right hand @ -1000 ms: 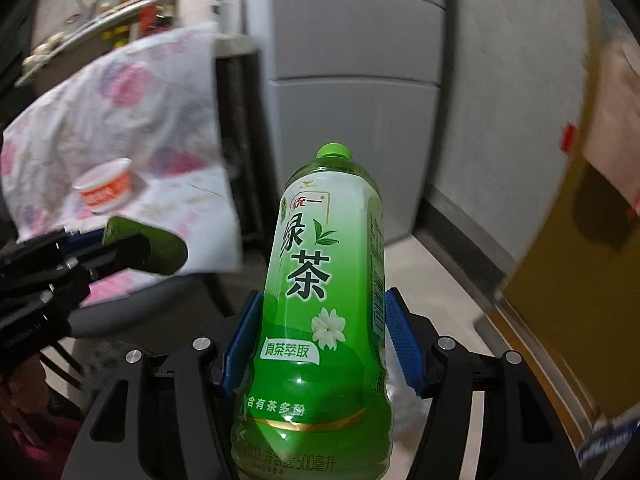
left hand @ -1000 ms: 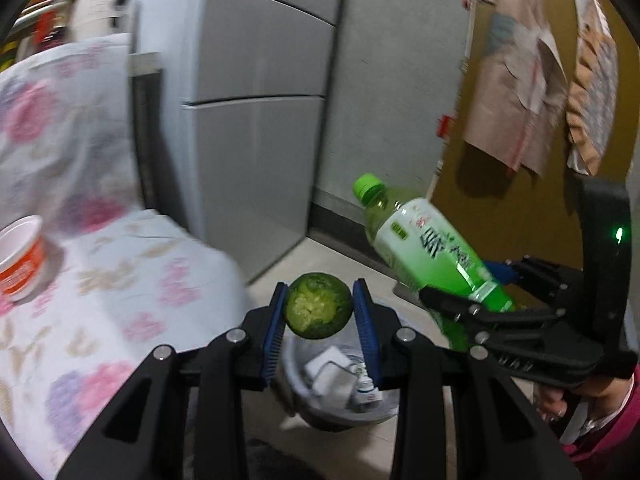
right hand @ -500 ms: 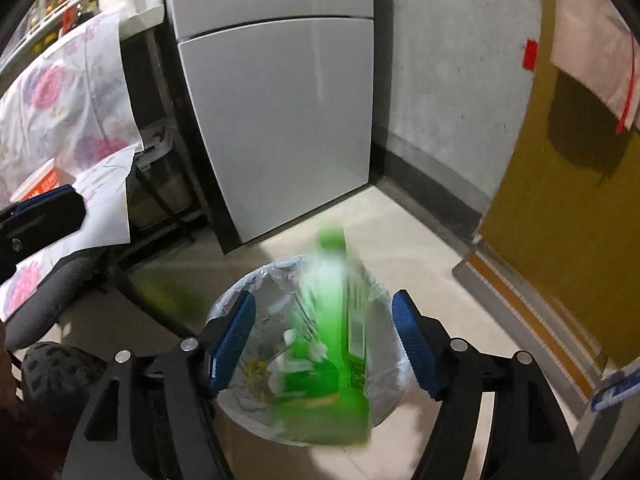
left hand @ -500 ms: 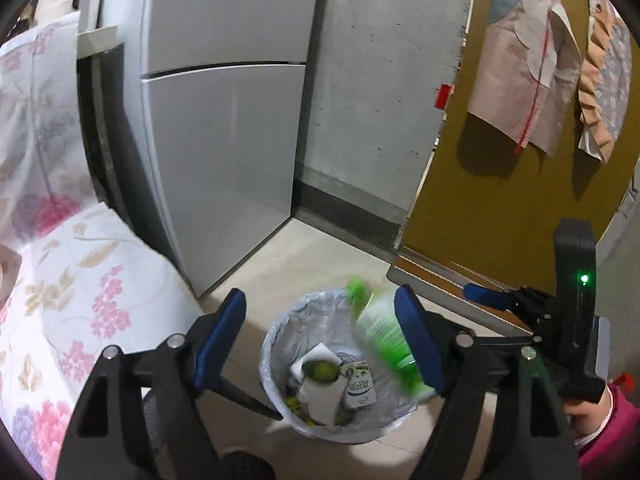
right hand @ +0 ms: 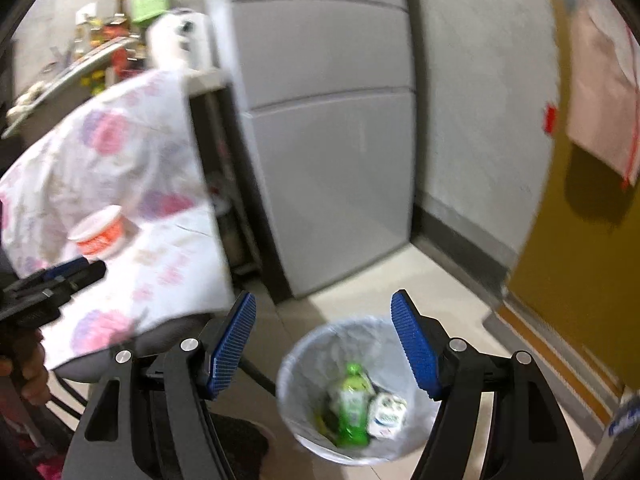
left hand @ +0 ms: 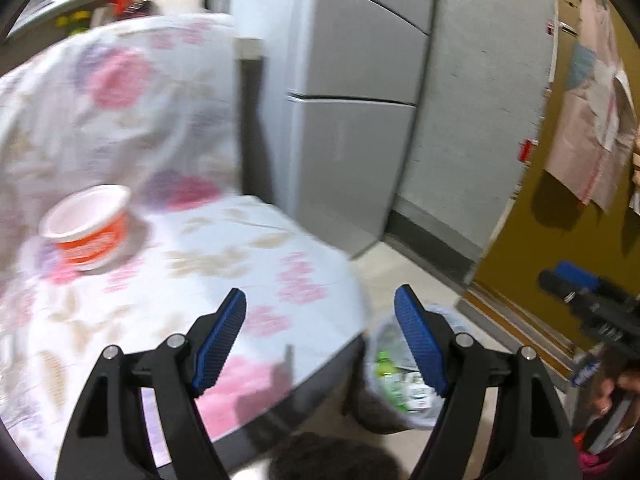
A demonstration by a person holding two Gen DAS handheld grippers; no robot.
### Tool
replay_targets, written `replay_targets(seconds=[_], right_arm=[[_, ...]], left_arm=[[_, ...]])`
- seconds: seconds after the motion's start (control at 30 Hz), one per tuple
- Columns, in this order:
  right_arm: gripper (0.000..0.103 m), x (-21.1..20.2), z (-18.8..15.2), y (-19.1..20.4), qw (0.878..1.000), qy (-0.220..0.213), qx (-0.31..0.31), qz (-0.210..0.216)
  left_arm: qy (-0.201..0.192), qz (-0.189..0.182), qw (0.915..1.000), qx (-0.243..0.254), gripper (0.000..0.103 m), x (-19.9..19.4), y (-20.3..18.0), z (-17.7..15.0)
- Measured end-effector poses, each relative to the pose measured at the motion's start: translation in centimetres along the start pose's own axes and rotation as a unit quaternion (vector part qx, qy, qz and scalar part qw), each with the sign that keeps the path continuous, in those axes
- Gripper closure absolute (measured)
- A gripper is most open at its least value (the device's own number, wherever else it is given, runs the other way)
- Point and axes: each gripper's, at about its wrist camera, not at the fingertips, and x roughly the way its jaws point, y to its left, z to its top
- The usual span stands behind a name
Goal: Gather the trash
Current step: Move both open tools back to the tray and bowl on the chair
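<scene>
Both grippers empty, jaws spread wide; left gripper (left hand: 320, 336) to be lined up w/ orange cup (left hand: 86, 226) on tablecloth (left hand: 224, 248), approached low, pinched at rim. Bin (right hand: 296, 364) kept near.

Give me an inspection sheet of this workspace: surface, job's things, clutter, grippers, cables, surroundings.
Surface: table under a floral cloth, blurred.
Job's things: orange-and-white cup upright on the table; lined trash bin on the floor beside it, holding a green tea bottle and a small white carton.
Clutter: bottles and jars on a shelf, too blurred to name.
Grippers: left gripper open, empty, over the table edge; right gripper open, empty, above the bin.
Cables: nothing seen.
Surroundings: grey fridge, concrete wall, mustard door with cloths hanging on it.
</scene>
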Motion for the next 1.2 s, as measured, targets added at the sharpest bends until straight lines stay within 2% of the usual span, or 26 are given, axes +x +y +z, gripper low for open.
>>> replay_targets(seconds=[0.1,0.23,0.47,0.6,0.73,0.8,1.03,1.1,1.17,1.2], right_arm=[[0.033,-0.4,0.7,3.5,0.999,-0.007,-0.024,0.031],[0.033,0.9,0.8,8.8,0.995,0.013,-0.065,0.074],[0.034,3.2,0.1,18.5,0.979,0.049,-0.129,0.148],[0.047,4.0,-0.1,22.9,0.97,0.057,-0.155,0.179],[0.079,5.2,-0.5,25.8,0.964,0.063,-0.176,0.188],[0.087,5.9,-0.6,27.0,0.961,0.071,-0.182,0.197],[0.085,8.8,0.6,29.6,0.959,0.087,-0.182,0.2],[0.084,9.5,1.1,30.2,0.958,0.089,-0.185,0.199],[0.074,10.3,1.5,31.0,0.957,0.091,-0.192,0.198],[0.064,10.6,1.6,31.3,0.956,0.092,-0.195,0.198]], left_arm=[[-0.003,0.037,0.9993,-0.008,0.028,-2.4,2.6,-1.1],[0.004,0.073,0.9967,-0.035,0.028,-4.9,6.5,-2.9],[0.028,0.141,0.9853,-0.092,0.028,-8.7,13.3,-6.2],[0.028,0.177,0.976,-0.124,0.028,-10.4,16.6,-7.2],[0.026,0.204,0.9678,-0.145,0.028,-11.8,19.2,-8.0],[0.026,0.214,0.9643,-0.154,0.028,-12.3,20.5,-8.3],[0.03,0.232,0.9527,-0.194,0.028,-12.7,24.8,-9.0],[0.03,0.235,0.9503,-0.202,0.032,-12.9,25.7,-9.2],[0.03,0.244,0.9461,-0.211,0.034,-13.0,26.6,-9.3],[0.03,0.249,0.9441,-0.214,0.035,-13.1,27.0,-9.3]])
